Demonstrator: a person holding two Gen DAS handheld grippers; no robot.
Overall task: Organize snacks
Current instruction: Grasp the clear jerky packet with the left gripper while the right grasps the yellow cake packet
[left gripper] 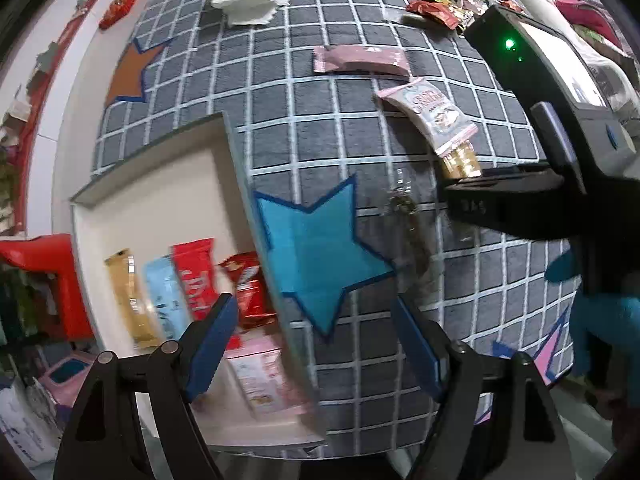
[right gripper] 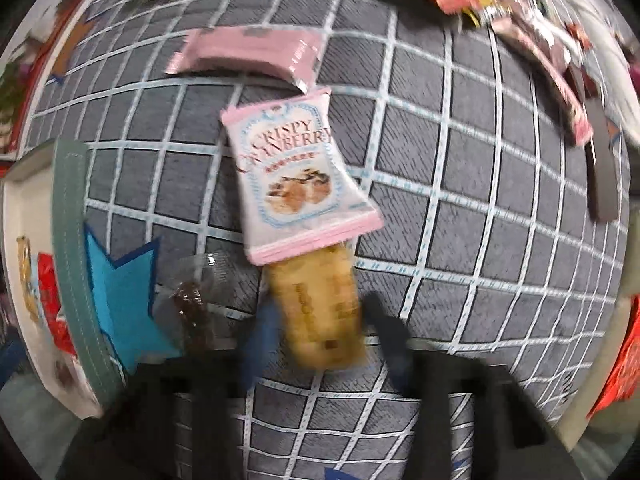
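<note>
Straddling a yellow snack packet (right gripper: pixel 320 312), right hand-held gripper (right gripper: pixel 320 336) spread wide, blurred, left hand-held gripper (left gripper: pixel 316 348) wide.

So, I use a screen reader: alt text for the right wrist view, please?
A gold snack packet lies between the right gripper's open jaws, its far end tucked under a pink Crispy Cranberry packet on a grey grid-patterned mat. The view is motion-blurred.

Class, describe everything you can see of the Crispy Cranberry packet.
The Crispy Cranberry packet is a small glossy pouch, white with pink crimped ends, a pale blue ornate border, dark red lettering and a picture of round biscuits. It looks sealed and puffed. It lies flat, tilted, on the grey checked cloth. Its lower end overlaps a yellow packet, which sits between the right gripper fingers. A pink packet lies just beyond it.
</note>
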